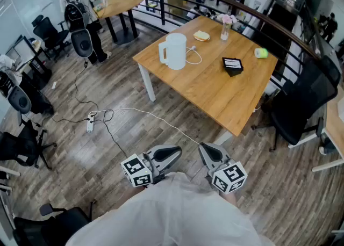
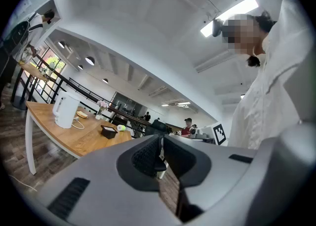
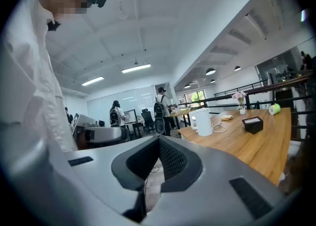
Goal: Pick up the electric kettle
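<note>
The white electric kettle (image 1: 174,51) stands upright near the left corner of a wooden table (image 1: 215,92), with a white cord beside it. Both grippers are held close to the person's body, well short of the table. My left gripper (image 1: 176,152) is shut with nothing in it, and so is my right gripper (image 1: 205,147). The left gripper view has the kettle (image 2: 64,111) far off at the left, beyond the closed left gripper (image 2: 162,139). From the right gripper view the kettle (image 3: 203,121) sits on the table's near end, right of the closed right gripper (image 3: 158,139).
On the table are a black box (image 1: 233,66), a green roll (image 1: 261,52), a small flower vase (image 1: 225,27) and a plate (image 1: 201,36). A black office chair (image 1: 298,105) stands right of the table. A cable and power strip (image 1: 91,124) lie on the wooden floor. A person with a backpack (image 1: 79,11) stands far left.
</note>
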A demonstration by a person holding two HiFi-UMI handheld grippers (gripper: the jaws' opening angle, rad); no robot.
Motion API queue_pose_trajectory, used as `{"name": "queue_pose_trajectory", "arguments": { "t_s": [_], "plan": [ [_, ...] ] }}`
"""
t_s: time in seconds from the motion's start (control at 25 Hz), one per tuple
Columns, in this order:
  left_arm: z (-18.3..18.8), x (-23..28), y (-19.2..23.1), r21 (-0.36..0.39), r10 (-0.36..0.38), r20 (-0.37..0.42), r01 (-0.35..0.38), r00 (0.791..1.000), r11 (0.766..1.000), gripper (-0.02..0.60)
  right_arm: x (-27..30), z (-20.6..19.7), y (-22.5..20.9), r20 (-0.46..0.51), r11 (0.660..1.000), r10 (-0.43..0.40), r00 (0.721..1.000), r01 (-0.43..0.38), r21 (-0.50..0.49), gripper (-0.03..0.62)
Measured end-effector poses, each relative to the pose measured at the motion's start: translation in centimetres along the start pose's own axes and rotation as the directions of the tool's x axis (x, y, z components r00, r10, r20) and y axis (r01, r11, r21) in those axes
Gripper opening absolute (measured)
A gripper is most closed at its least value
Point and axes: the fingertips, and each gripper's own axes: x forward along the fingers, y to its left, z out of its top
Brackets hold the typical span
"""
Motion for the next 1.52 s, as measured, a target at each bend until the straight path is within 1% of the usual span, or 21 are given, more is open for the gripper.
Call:
{"name": "queue_pose_trajectory", "arguments": {
  "t_s": [0.28,0.68,0.76,0.88,1.04,1.24,1.4,1.52],
  "plan": [
    [0.4,-0.3,0.5,0.002,0.019,0.008,-0.019,1.000,1.000,0.026,0.4,-0.1,0.1,-0.002,1.000,0.018,1.000,-0.018,0.002,0.014],
    [0.2,0.1,0.6,0.001,0.018,0.004,-0.018,1.000,1.000,0.026,0.4,-0.2,-0.5,0.000,1.000,0.020,1.000,-0.020,0.017,0.014],
    [0.1,0.4,0.8,0.001,0.017,0.003,-0.017,1.000,1.000,0.026,0.3,0.0,-0.6,0.025,0.999,0.041,0.999,-0.041,0.031,0.014],
    [-0.1,1.0,0.6,-0.005,0.014,-0.005,-0.014,1.000,1.000,0.026,0.0,0.9,-0.1,0.087,0.993,0.096,0.992,-0.101,0.056,0.015],
    [-0.4,1.7,0.3,-0.008,0.018,-0.009,-0.018,1.000,1.000,0.026,-0.4,1.3,-0.3,0.123,0.988,0.124,0.985,-0.134,0.077,0.017],
    [-0.3,2.6,0.6,0.014,0.011,-0.020,-0.011,1.000,1.000,0.026,-0.3,2.1,-1.7,0.158,0.987,0.112,0.981,-0.128,0.093,0.017],
    [0.5,3.4,2.6,0.018,0.014,-0.004,-0.014,1.000,1.000,0.026,0.5,2.6,-3.0,0.167,0.990,0.091,0.982,-0.107,0.089,0.020],
    [0.8,4.6,4.2,0.013,0.002,0.006,-0.002,1.000,1.000,0.026,1.4,2.6,-4.6,0.165,0.992,0.076,0.983,-0.092,0.091,0.020]
  ]
}}
